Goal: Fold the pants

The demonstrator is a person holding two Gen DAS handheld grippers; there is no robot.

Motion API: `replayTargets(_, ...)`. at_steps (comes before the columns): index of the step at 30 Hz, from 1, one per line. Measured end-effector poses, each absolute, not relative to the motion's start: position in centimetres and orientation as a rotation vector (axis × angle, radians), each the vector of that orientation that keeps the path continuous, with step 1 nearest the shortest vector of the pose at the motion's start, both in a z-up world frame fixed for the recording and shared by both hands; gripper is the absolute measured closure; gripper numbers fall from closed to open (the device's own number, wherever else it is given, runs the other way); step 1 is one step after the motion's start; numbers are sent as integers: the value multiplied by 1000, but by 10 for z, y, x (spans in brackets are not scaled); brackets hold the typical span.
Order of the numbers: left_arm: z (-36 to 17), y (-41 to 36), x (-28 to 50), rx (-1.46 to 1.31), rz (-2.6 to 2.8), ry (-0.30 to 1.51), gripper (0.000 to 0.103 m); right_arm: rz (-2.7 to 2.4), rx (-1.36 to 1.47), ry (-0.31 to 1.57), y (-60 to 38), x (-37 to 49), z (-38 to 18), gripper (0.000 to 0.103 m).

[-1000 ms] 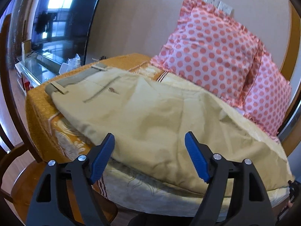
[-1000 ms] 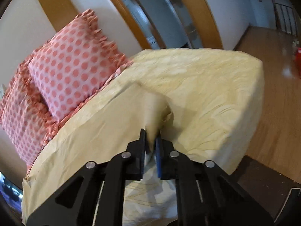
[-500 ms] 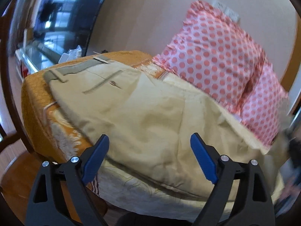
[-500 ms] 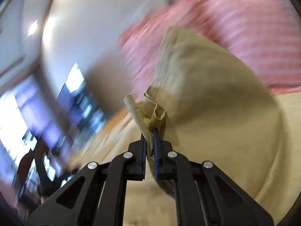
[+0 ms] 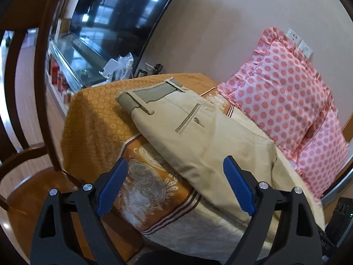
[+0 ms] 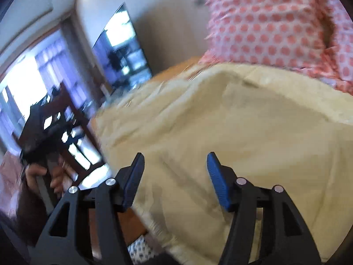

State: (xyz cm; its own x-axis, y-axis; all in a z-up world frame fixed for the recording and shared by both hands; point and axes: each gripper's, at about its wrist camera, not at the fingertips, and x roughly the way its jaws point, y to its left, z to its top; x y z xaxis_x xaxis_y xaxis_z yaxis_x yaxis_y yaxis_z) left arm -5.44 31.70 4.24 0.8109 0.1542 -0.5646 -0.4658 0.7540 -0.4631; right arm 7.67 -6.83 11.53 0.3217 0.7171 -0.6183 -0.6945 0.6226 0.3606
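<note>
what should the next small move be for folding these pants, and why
Probably bring the open left gripper down onto the near edge of the khaki pants and close. Both grippers are open and hold nothing; the right gripper hovers over the folded-over leg cloth. The waistband lies flat on the orange bedspread, so another fold toward it looks due.

No readable text, label or number — anywhere in either view.

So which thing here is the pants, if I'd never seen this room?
Find the orange patterned cover in front of the big dark TV. The pants lie across it, left of the pink dotted pillows: plain khaki, with a ribbed grey waistband and a buttoned slit pocket.
</note>
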Motion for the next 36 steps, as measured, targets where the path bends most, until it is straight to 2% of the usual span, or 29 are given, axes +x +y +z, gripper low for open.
replayTargets(3,44,323,-49,-649,355,514,14,882,-14,951,-64,91,95,42)
replayTargets(6,46,334,-41,-654,376,509,14,891,-16,920,-67,88,97,36)
replayTargets(13,32,368,-10,-710,423,553,15,906,19,913,-64,87,93,33)
replayTargets(19,31,368,21,-708,439,603,13,923,25,895,-60,86,91,26)
replayTargets(25,29,344,21,-751,363,564,13,940,22,870,-61,83,91,22)
replayTargets(29,26,351,18,-853,317,515,17,950,19,859,-61,82,90,21)
replayTargets(30,25,357,18,-889,300,507,20,954,20,855,-62,82,90,20)
replayTargets(32,21,367,20,-941,300,503,32,958,25,849,-61,81,90,19)
replayTargets(33,21,369,19,-963,310,498,33,957,25,847,-61,81,90,19)
replayTargets(34,21,371,17,-985,328,497,39,956,26,843,-61,80,89,19)
replayTargets(35,19,372,16,-992,346,498,65,957,28,841,-61,80,89,19)
replayTargets(36,17,373,14,-1002,353,500,79,959,29,839,-62,80,89,19)
